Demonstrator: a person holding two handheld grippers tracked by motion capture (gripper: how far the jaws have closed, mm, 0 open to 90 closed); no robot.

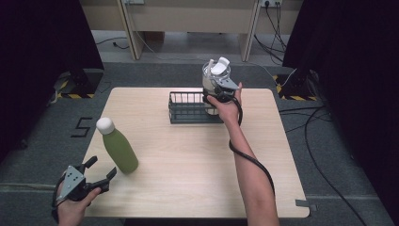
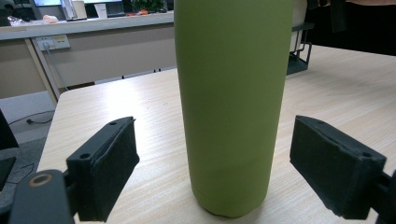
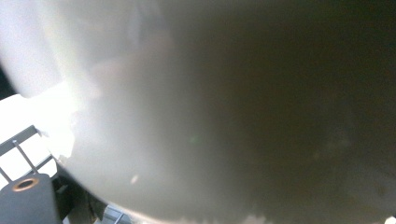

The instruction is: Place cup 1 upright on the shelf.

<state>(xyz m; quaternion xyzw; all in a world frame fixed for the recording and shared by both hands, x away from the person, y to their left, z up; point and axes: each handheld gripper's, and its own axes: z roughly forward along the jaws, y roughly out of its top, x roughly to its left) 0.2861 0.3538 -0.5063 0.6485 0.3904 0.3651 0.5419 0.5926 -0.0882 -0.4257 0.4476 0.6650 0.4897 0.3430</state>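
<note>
High view showed the left gripper point(image 1: 100, 170) at the table's point(image 1: 197, 160) near left corner, jaws spread wide and empty, with the green bottle point(image 1: 118, 146) standing upright just beyond them. Left gripper view placed that bottle between the two pads point(image 2: 105, 165), touching neither. Farther off, the right gripper point(image 1: 217, 89) held a clear white-lidded jar point(image 1: 216, 73) above the far right end of the black wire basket point(image 1: 188, 107), its jaws seemingly clamped on it.
</note>
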